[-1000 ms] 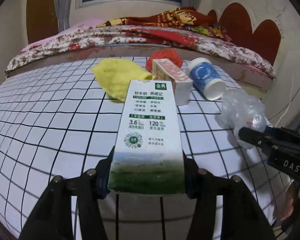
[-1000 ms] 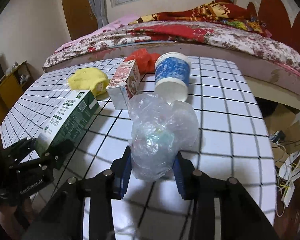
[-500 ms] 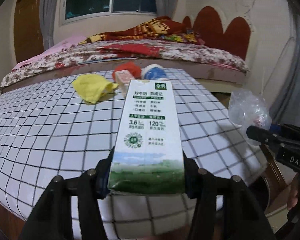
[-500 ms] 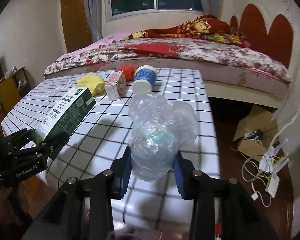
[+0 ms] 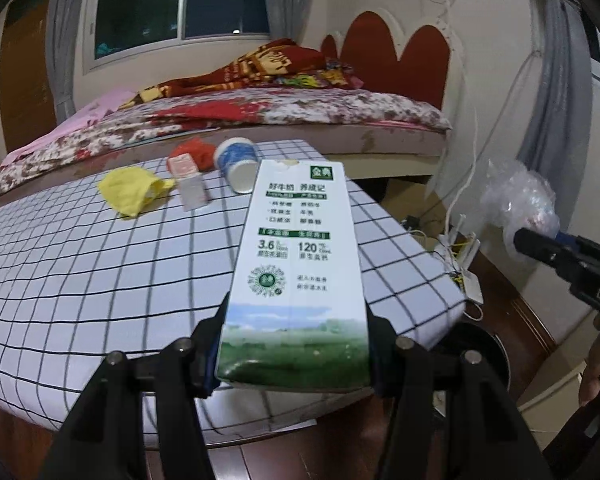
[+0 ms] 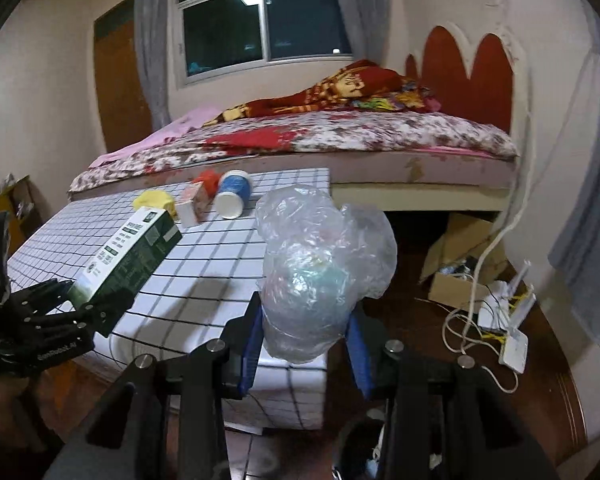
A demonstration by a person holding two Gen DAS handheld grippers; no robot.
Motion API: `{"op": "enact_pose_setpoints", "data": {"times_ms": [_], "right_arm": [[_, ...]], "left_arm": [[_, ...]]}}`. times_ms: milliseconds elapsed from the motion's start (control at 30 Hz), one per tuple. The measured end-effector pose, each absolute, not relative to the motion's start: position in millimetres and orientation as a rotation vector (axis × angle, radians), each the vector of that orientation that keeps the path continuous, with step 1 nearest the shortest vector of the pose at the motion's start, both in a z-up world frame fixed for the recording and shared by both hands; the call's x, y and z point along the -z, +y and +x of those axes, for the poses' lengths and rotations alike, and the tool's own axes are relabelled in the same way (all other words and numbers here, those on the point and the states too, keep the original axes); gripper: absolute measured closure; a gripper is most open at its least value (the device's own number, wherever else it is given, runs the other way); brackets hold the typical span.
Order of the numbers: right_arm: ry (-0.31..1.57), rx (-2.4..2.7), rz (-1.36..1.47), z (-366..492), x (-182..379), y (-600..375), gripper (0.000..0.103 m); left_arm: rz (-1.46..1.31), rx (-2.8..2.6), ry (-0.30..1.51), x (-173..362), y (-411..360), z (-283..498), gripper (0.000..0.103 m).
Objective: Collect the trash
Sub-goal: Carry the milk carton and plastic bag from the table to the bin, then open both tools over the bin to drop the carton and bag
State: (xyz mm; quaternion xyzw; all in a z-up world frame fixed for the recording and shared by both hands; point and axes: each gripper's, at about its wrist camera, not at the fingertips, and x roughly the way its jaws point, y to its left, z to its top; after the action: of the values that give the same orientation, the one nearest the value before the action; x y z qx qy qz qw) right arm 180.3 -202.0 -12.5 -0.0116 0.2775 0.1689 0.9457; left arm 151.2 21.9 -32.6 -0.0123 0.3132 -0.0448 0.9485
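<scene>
My left gripper (image 5: 294, 354) is shut on a tall white-and-green milk carton (image 5: 296, 272), held in the air near the checked table's near right corner. It also shows in the right wrist view (image 6: 128, 256). My right gripper (image 6: 304, 344) is shut on a crumpled clear plastic bag (image 6: 320, 268), held off the table's right side; the bag also shows in the left wrist view (image 5: 520, 200). On the table lie a yellow wad (image 5: 132, 190), a small red-and-white carton (image 5: 186, 180), a red wad (image 5: 198, 150) and a tipped blue paper cup (image 5: 238, 162).
The table (image 5: 80, 280) has a white cloth with black grid lines. A bed (image 6: 340, 140) stands behind it. A dark round bin rim (image 5: 480, 344) shows below the table's right corner. A cardboard box (image 6: 456, 280), a white router (image 6: 512, 344) and cables lie on the floor at right.
Both grippers have pulled back and up from the table with their loads. The table items now look smaller and farther away, and the floor at right has come into view.
</scene>
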Motion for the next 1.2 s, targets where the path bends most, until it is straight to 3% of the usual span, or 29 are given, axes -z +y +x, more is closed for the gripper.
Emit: {"op": "enact_pose_setpoints", "data": {"times_ms": [1200], "right_arm": [[0.633, -0.144, 0.009, 149, 59, -326, 0.063]], "left_arm": [[0.098, 0.396, 0.722, 67, -137, 129, 0.048]]}}
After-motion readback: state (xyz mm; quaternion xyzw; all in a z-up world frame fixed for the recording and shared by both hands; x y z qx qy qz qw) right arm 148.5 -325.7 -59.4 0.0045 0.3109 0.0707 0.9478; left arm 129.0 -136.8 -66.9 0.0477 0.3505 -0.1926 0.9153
